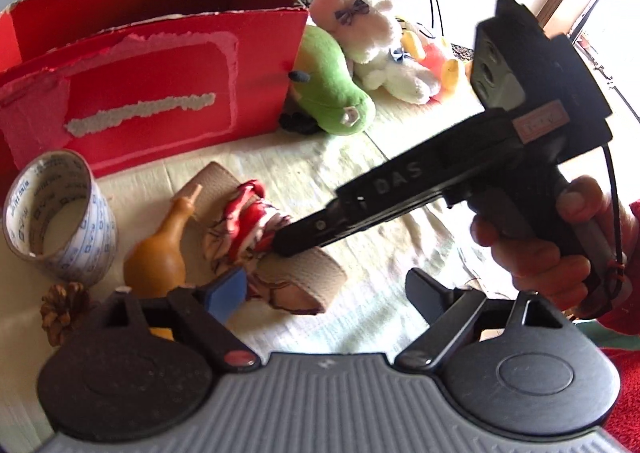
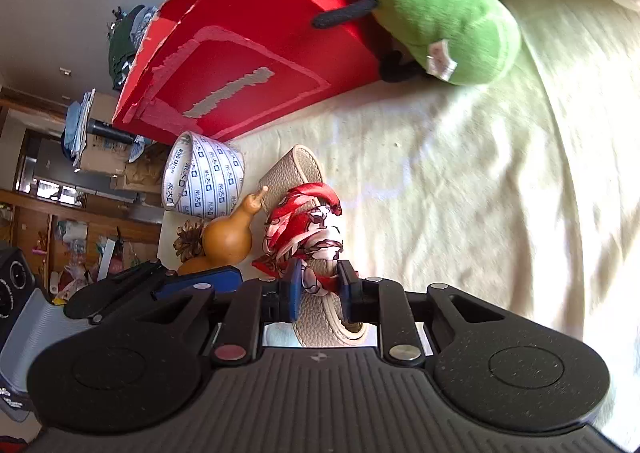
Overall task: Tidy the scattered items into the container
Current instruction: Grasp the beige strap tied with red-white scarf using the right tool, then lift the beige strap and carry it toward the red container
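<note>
The red-and-white patterned scarf point(image 2: 308, 229) lies bunched on top of a beige leather pouch point(image 2: 296, 177) on the cream tablecloth point(image 2: 460, 193), a short way in front of the red cardboard box point(image 1: 152, 93) that serves as the container. The right gripper point(image 2: 318, 287) is closed on the near end of the scarf, its blue-padded fingers point(image 2: 294, 285) pinching the fabric from both sides just above the pouch; from the left wrist view the same tool point(image 1: 280, 241) reaches in from the right, its black tip buried in the scarf and a hand point(image 1: 536, 245) wrapped round its handle. The left gripper point(image 1: 324, 289) hovers low beside the pouch with its fingers spread wide apart and nothing between them; one blue pad point(image 1: 228, 289) sits just next to the pouch's near edge. Just beside the pouch, on its left in the left wrist view, a tan gourd point(image 1: 160, 253) lies with its thin stem pointing toward the box, and a pine cone point(image 1: 64, 309) rests near the gourd's round end. A roll of clear tape point(image 1: 60, 221) with blue printing stands beyond them, close to the box front. At the box's right corner a green plush toy point(image 1: 332, 89) leans against the wall, and a white plush lamb point(image 1: 372, 37) lies behind it with a yellow-and-red plush point(image 1: 432, 53) beside that.
</note>
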The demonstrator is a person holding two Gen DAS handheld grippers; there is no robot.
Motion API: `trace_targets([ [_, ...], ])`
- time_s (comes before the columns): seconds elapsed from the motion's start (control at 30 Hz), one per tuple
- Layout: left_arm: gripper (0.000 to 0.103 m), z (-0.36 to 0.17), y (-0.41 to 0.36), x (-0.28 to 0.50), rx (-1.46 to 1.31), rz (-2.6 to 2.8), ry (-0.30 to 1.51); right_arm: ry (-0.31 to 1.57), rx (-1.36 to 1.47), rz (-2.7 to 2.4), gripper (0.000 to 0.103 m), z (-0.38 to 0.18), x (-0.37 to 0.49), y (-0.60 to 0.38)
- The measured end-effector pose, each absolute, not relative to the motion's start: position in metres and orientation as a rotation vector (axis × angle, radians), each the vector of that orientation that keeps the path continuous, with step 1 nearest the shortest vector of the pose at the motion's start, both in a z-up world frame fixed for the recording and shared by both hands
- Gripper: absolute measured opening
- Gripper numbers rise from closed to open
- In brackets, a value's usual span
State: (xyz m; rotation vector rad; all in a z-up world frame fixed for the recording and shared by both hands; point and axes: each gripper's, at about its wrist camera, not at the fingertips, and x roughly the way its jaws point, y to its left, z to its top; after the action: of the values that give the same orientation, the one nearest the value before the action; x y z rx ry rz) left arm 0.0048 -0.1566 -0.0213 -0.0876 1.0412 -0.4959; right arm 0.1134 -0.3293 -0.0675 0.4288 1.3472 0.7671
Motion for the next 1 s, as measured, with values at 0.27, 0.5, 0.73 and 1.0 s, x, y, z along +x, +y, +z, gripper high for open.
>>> trace_targets([
  [0.27,0.088,-0.04,-0.156,0.016,-0.099,-0.482,1.09,1.314,0.449,0.707,0.023,-0.067,0.094,-0.343],
  [0.5,0.089,-0.041,-0.144,0.031,-0.041,-0.474,1.034,1.295,0.427,0.685,0.028,-0.064,0.091,-0.346],
  [0.73,0.089,-0.036,-0.123,0.043,-0.142,-0.496,1.021,1.277,0.407,0.685,0.028,-0.058,0.094,-0.344],
  [1.0,0.09,-0.033,-0.156,0.023,-0.152,-0.585,1.038,1.252,0.392,0.656,0.028,-0.06,0.102,-0.341],
])
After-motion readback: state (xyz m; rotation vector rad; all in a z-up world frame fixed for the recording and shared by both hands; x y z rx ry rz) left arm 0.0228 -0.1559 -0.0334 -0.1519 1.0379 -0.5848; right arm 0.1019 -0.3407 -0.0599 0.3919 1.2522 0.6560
